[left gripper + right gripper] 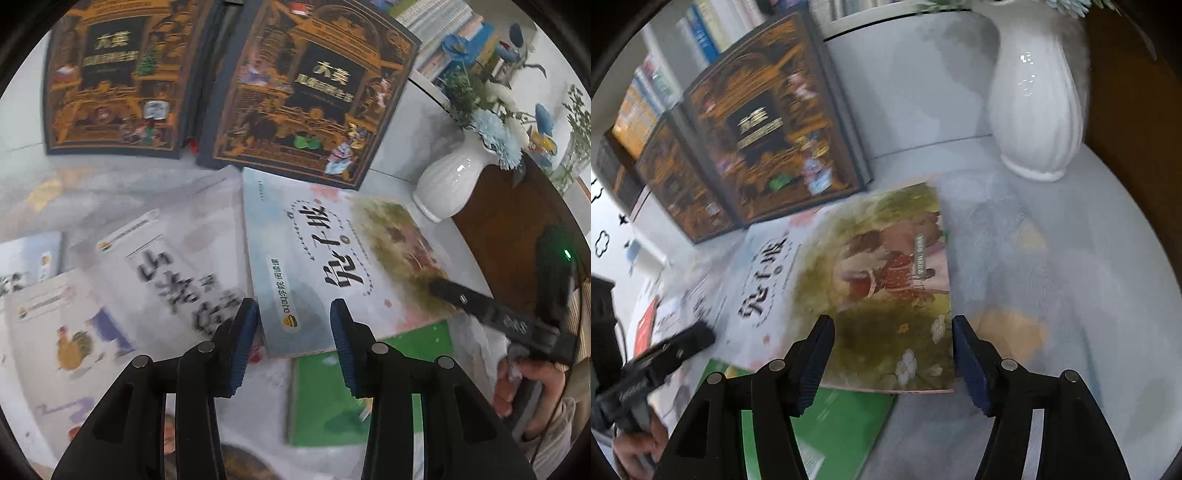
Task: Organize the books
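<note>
Books lie flat all over the white tabletop. The left gripper hangs over the near corner of the pale picture book. Its jaws are apart and hold nothing; the book's corner shows in the gap below them. The right gripper hangs over the other end of the same book, by its right edge. These jaws are wider apart and also hold nothing.

The big black writing on the pale picture book is blurry, but it looks like "兔子坡". A small label on it looks like "ahaschool". Under this book a green book sticks out at the near edge. To the left lie more white books, and one white book with black brush letters is too blurry to read.

Farther back, two dark gold-patterned books lie side by side, with gold writing like "大英" on each. One white vase with blue and white flowers stands at the back right. The tabletop to the right of the pale book is bare, up to the vase. A row of books stands behind.
</note>
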`<state>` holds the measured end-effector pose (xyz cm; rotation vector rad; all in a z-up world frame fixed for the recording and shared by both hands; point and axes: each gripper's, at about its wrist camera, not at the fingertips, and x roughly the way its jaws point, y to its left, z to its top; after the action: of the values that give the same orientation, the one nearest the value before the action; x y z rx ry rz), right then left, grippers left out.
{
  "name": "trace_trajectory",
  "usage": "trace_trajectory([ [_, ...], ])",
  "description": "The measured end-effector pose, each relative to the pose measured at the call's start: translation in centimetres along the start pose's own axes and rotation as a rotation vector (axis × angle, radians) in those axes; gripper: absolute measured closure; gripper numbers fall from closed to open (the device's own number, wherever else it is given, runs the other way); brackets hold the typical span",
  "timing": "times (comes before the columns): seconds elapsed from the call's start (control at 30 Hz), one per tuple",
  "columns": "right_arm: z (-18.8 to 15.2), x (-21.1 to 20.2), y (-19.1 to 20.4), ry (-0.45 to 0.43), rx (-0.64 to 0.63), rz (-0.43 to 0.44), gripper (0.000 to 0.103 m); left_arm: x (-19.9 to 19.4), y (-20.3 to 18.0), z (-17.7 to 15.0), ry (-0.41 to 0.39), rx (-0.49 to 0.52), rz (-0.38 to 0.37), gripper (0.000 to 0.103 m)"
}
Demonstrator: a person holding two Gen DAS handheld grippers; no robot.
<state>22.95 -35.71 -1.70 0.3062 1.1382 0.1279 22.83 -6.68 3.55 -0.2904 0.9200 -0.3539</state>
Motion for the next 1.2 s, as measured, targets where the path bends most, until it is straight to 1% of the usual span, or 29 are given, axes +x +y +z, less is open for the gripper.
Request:
trace_trajectory([
  [0.1, -2.3, -1.5, 1.2, 0.021, -0.007, 0.049, 0.039, -1.6, 1.5, -0.6, 0.0, -0.026, -0.004, 0.066],
  [0.2, -5.2, -3.0, 2.6, 0.047, -0.026, 0.079, 0.039, -3.4, 2.5, -1.7, -0.008, -0.024, -0.007, 0.066],
  [0.27, -8.1, -4.1, 4.1, 0.06, -0.036, 0.116, 0.038, -4.5, 2.8, -2.5, -0.002, -0.014, 0.011, 0.066],
  [0.33, -11.0, -5.4, 5.9, 0.067, -0.062, 0.134, 0.038, -5.9, 3.5, -3.6, 0.011, -0.008, 0.017, 0.066],
  [0.37, -12.8, -6.3, 6.9, 0.076, -0.081, 0.16, 0.038, -6.7, 3.9, -4.1, 0.011, -0.004, 0.041, 0.066],
  [0.4, -14.3, -7.0, 8.0, 0.091, -0.097, 0.21, 0.039, -7.7, 4.3, -4.5, 0.003, -0.003, 0.09, 0.066],
  [0.43, -16.1, -7.9, 9.2, 0.125, -0.109, 0.299, 0.039, -8.5, 4.7, -4.9, -0.008, -0.008, 0.123, 0.066],
  [0.47, -17.2, -8.5, 10.0, 0.15, -0.113, 0.358, 0.039, -9.5, 5.0, -5.3, -0.021, -0.013, 0.138, 0.066],
  [0.5, -18.2, -9.4, 11.0, 0.167, -0.121, 0.409, 0.039, -10.7, 5.4, -5.8, -0.03, -0.019, 0.131, 0.066],
  [0.53, -18.7, -10.1, 11.6, 0.168, -0.131, 0.425, 0.039, -11.8, 5.8, -6.5, -0.033, -0.024, 0.124, 0.066],
  [0.6, -18.5, -11.1, 12.3, 0.139, -0.145, 0.423, 0.039, -13.5, 6.1, -7.8, -0.036, -0.021, 0.121, 0.066],
  [0.67, -17.2, -11.7, 12.5, 0.084, -0.145, 0.385, 0.039, -14.8, 6.2, -9.5, -0.036, -0.012, 0.111, 0.063],
  [0.73, -15.3, -10.9, 12.4, 0.044, -0.143, 0.355, 0.039, -15.5, 6.4, -11.1, -0.018, -0.018, 0.076, 0.063],
  [0.8, -13.2, -8.6, 12.1, 0.016, -0.141, 0.282, 0.039, -15.4, 6.7, -12.5, 0.008, -0.039, 0.031, 0.063],
  [0.9, -10.8, -5.6, 11.4, -0.004, -0.141, 0.161, 0.039, -14.6, 6.3, -13.4, 0.033, -0.038, 0.013, 0.063],
  [0.93, -10.5, -4.5, 10.8, 0.008, -0.125, 0.134, 0.039, -14.4, 6.1, -13.7, 0.033, -0.037, 0.006, 0.063],
  [1.0, -10.2, -3.4, 9.8, 0.031, -0.087, 0.131, 0.038, -14.1, 5.9, -13.9, 0.035, -0.033, -0.009, 0.065],
  [1.1, -10.8, -3.6, 10.0, 0.021, -0.123, 0.124, 0.038, -13.5, 5.5, -14.0, 0.049, -0.018, -0.003, 0.066],
  [1.17, -11.3, -3.6, 10.5, 0.063, -0.143, 0.141, 0.037, -13.2, 5.5, -14.2, 0.059, -0.016, -0.004, 0.066],
  [1.2, -11.7, -3.5, 10.6, 0.1, -0.14, 0.151, 0.037, -13.0, 5.5, -14.3, 0.064, -0.016, -0.006, 0.066],
])
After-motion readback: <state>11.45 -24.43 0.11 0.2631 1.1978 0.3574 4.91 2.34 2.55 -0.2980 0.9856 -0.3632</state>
